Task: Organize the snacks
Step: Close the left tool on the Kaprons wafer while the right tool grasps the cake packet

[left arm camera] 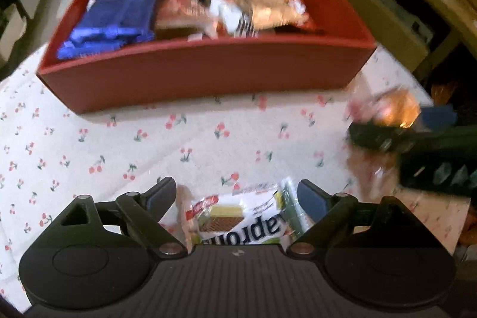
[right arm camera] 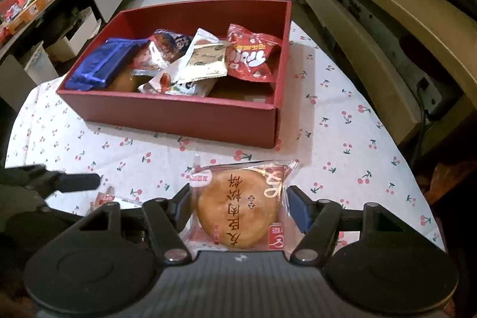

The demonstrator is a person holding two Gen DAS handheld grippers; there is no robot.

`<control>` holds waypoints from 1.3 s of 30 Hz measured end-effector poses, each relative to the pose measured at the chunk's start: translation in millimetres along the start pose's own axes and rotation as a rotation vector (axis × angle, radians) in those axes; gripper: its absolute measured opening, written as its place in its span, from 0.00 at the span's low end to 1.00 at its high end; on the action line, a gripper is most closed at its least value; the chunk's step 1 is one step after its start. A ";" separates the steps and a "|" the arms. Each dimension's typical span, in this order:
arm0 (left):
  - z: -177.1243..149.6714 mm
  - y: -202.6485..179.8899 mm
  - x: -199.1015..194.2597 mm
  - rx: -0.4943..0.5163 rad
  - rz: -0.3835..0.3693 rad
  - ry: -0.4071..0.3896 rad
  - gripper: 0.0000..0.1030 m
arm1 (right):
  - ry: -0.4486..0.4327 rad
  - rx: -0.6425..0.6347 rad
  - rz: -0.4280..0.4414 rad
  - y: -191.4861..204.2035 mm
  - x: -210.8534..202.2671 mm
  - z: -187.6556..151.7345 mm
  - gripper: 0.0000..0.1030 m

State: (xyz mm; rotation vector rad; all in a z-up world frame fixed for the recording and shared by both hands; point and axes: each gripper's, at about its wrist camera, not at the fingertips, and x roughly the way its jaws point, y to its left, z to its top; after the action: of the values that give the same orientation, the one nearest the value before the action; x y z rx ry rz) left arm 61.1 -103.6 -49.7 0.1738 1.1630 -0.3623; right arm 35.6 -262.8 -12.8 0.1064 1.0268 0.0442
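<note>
Pastry (right arm camera: 237,206), a round cake in a clear wrapper, sits between the right gripper's (right arm camera: 238,209) pads, which press its wrapper edges. A wafer pack (left arm camera: 241,216) lies between the left gripper's (left arm camera: 237,198) fingers, which stand wide and clear of it. Both are over the cherry-print cloth (right arm camera: 342,139). Beyond stands the red box (right arm camera: 179,116), holding a blue pack (right arm camera: 104,64), a red bag (right arm camera: 253,55) and other snacks.
</note>
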 end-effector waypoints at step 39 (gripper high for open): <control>-50.8 -5.9 -16.4 -0.049 0.100 0.043 0.65 | -0.037 -0.011 0.054 0.6 -14.3 4.3 0.64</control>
State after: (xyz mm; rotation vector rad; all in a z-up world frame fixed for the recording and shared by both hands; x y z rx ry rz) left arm 9.4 -89.8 -54.3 0.1971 1.1994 -0.2428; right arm 31.9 -263.8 1.6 0.1242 0.9869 0.0971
